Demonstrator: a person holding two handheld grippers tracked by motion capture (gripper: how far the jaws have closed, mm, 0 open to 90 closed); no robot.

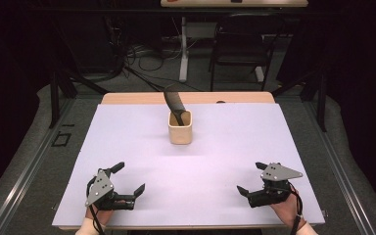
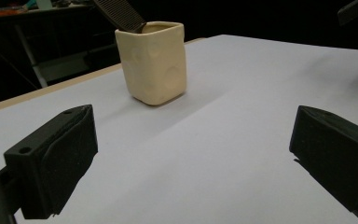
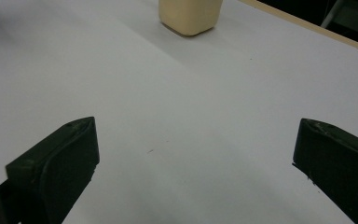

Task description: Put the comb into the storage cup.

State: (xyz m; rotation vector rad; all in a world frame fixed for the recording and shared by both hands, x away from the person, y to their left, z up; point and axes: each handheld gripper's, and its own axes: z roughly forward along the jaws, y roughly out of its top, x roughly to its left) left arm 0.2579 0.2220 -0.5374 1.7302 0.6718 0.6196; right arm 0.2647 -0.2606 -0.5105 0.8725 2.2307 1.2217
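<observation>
Two grippers wide open, empty: left gripper [image 1: 129,178] at 7 o'clock, right gripper [image 1: 251,177] at 5. Cream cup [image 1: 180,128] sits centre-far, at 12, dark comb [image 1: 174,103] leaning out. Risk: a clumsy reach snags the comb, tipping the cup.

The comb's [image 1: 175,104] lower end is hidden down inside the cup [image 1: 180,128], and the left gripper view chops off its top. The right gripper view shows just the cup's base, top cut off.
</observation>
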